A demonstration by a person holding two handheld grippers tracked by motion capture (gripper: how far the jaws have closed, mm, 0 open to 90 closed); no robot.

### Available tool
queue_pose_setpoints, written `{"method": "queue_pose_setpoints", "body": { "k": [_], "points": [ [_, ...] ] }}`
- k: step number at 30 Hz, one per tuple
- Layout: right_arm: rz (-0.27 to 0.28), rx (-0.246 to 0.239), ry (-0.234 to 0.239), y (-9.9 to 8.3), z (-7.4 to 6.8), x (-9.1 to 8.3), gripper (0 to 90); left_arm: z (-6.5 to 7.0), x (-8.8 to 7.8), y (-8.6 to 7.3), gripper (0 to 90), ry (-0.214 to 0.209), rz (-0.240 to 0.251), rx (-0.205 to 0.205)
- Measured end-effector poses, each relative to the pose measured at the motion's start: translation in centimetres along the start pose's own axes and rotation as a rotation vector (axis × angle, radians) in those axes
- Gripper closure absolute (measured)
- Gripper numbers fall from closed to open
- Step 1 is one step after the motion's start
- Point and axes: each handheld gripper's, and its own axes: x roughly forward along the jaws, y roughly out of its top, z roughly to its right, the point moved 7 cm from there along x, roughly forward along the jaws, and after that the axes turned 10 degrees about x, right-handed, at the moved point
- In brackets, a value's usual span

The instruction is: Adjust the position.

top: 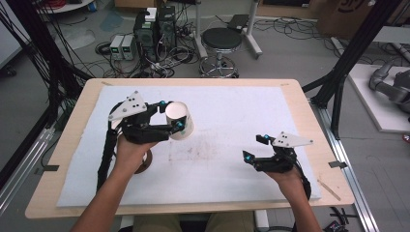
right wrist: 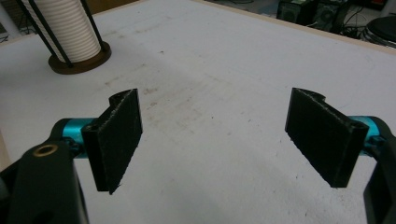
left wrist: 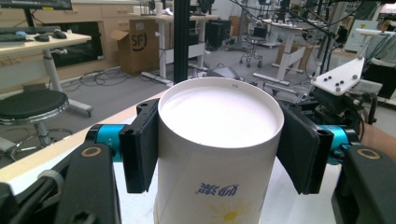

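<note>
White table (top: 232, 101), one cup (top: 180, 118), two tongs

Black frames, teal joints and flat black pads are seen on the left gripper (top: 170, 116) and the right gripper (top: 255, 147). Grey three-cornered plates with dark screws are carried on top; black cables trail.

The cup (left wrist: 219, 154) looks like white paper, matt, smooth on its wall and rolled at the rim, with small blue and yellow print. The pads (right wrist: 119, 137) are black foam or rubber, coarse and ragged at the cut edges, mounted on shiny teal metal. A white, matt, faintly fuzzy sheet (top: 232, 116) with brown scuffs covers the pale wood table (top: 295, 87). The stack of cups (right wrist: 65, 28) looks ribbed and dull white, on a dark wooden base (right wrist: 79, 63) between thin black rods.
</note>
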Motion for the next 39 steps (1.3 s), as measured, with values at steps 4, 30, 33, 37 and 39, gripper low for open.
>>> {"method": "queue_pose_setpoints", "body": {
  "k": [4,30,33,37,39],
  "points": [
    [0.000,0.003,0.026,0.2,-0.3,0.3,19.1,0.2,0.3,-0.4,36.1,-0.014,-0.006,0.003],
    [-0.004,-0.111,0.339,2.1,-6.6,4.0,19.0,3.9,3.7,-4.8,36.0,-0.234,-0.031,0.015],
    [-0.012,-0.123,0.374,2.3,-7.3,4.6,19.1,4.3,3.9,-4.9,36.0,-0.256,-0.034,0.021],
    [-0.024,-0.127,0.421,2.3,-8.2,5.1,19.3,4.9,4.2,-5.2,36.0,-0.279,-0.035,0.016],
    [-0.028,-0.130,0.442,2.2,-8.6,5.3,19.3,5.2,4.3,-5.3,36.0,-0.292,-0.034,0.012]
  ]
}}
